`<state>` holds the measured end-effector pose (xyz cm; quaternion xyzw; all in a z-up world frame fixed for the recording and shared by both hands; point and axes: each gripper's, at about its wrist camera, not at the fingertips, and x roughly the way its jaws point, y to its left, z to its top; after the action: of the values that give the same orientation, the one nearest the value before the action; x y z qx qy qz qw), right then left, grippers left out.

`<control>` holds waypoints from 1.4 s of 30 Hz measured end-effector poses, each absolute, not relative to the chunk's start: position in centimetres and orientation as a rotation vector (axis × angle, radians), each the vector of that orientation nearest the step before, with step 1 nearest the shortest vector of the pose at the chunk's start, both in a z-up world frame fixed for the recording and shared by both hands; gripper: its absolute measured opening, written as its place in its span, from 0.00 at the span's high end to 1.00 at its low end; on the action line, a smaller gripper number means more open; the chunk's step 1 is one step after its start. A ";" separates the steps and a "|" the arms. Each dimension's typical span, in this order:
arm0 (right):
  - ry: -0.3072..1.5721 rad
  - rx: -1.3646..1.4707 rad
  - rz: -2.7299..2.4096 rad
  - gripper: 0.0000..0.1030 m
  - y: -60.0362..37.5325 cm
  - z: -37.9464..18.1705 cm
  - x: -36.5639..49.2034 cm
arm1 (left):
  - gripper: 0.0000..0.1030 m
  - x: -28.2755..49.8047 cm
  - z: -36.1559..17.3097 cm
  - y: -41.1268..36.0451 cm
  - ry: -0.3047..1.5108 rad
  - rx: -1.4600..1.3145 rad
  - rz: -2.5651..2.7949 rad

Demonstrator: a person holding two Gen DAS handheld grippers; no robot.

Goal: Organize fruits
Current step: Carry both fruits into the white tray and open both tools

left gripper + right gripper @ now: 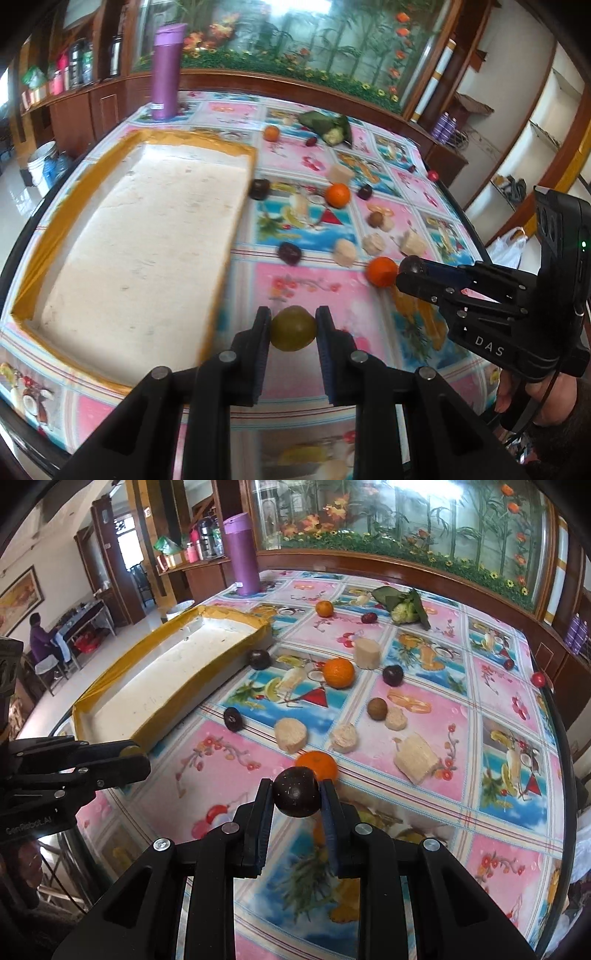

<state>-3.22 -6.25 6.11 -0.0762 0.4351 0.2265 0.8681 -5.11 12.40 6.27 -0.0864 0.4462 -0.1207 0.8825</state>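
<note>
Left gripper (293,329): jaws clamped on a green round fruit (293,328), held above the tablecloth (306,291) beside the tray. Right gripper (297,798): jaws clamped on a dark round fruit (297,792), just in front of an orange (318,765). Tray (55,236) (white foam, yellow-taped rim): nothing inside; other oranges, dark fruits and pale cut pieces lie loose on the cloth beyond it.

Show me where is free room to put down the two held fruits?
The tray floor is bare, bordered by its yellow rim. The cloth strip between tray and nearest orange is also free. Crowded: right of the tray, among oranges, dark fruits and pale chunks.
</note>
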 end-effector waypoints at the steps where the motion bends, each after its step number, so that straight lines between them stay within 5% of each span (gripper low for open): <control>1: 0.907 -0.169 0.489 0.76 -5.2 6.3 -3.0 | 0.74 -5.0 6.3 13.3 0.928 -0.188 -0.234; 16: 0.908 -0.290 0.712 0.77 9.7 6.0 0.9 | 0.74 -2.5 5.1 25.1 0.909 -0.235 -0.028; 37: 1.032 -0.316 0.674 0.75 13.9 1.7 2.8 | 0.72 -0.6 1.9 26.0 0.997 -0.128 -0.016; 42: 1.014 -0.324 0.671 0.71 13.6 2.2 2.4 | 0.51 -1.4 2.5 25.7 0.975 -0.097 0.015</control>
<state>2.43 13.62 2.16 -0.1515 0.4742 0.3138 0.8085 -1.39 25.68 2.49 -0.0464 0.4684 0.0074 0.8823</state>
